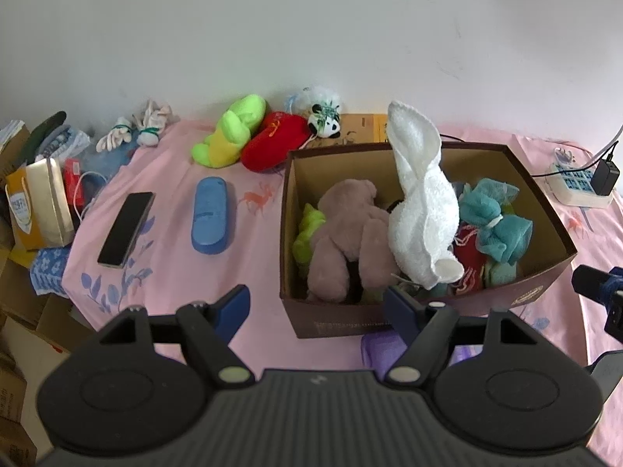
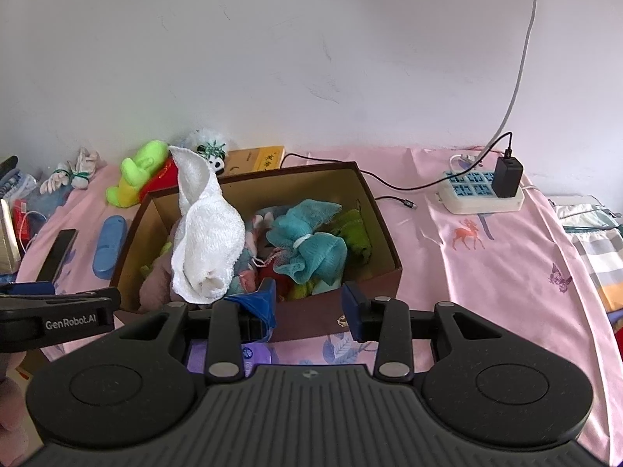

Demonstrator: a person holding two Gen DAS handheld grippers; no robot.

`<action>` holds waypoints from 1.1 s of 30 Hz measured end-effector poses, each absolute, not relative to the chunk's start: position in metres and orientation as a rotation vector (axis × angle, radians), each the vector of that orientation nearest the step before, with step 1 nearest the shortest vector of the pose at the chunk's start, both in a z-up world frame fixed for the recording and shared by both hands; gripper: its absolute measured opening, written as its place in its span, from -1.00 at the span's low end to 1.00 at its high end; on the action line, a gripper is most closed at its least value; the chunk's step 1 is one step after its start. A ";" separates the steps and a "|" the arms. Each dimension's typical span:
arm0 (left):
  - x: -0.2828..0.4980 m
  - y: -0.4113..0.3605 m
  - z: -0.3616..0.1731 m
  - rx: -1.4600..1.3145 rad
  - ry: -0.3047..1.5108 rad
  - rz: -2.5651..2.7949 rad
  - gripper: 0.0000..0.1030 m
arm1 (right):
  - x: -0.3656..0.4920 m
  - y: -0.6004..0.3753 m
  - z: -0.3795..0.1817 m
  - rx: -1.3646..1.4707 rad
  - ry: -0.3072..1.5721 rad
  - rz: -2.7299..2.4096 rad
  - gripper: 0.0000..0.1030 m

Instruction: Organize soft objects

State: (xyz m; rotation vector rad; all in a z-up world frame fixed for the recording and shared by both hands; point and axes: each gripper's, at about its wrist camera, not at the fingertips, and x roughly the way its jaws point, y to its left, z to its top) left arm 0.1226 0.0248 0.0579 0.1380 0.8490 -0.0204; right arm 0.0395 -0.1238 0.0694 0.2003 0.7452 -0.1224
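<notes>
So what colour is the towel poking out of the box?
White towel, clearest in the left wrist view.

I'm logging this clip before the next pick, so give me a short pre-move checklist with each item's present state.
1. Left tool free to grasp: ok, fingers wide apart, nothing between them.
2. Right tool free: ok, fingers apart, nothing gripped.
3. Box has room: not ok, it looks nearly full; the white towel stands up above the rim.
4. Soft items left outside: ok, the green plush, red plush and panda toy lie together by the wall, behind the box.
5. Path to them: cannot tell; the phone and blue case lie on the sheet to the left of the box.
</notes>
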 end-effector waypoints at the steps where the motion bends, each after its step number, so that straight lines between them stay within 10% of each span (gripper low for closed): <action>1: 0.122 0.025 0.058 0.139 0.846 -0.018 0.49 | 0.040 -0.123 0.069 0.199 0.746 -0.119 -0.61; 33: 0.121 0.015 0.048 0.152 0.876 -0.034 0.49 | 0.038 -0.131 0.055 0.259 0.683 -0.078 -0.60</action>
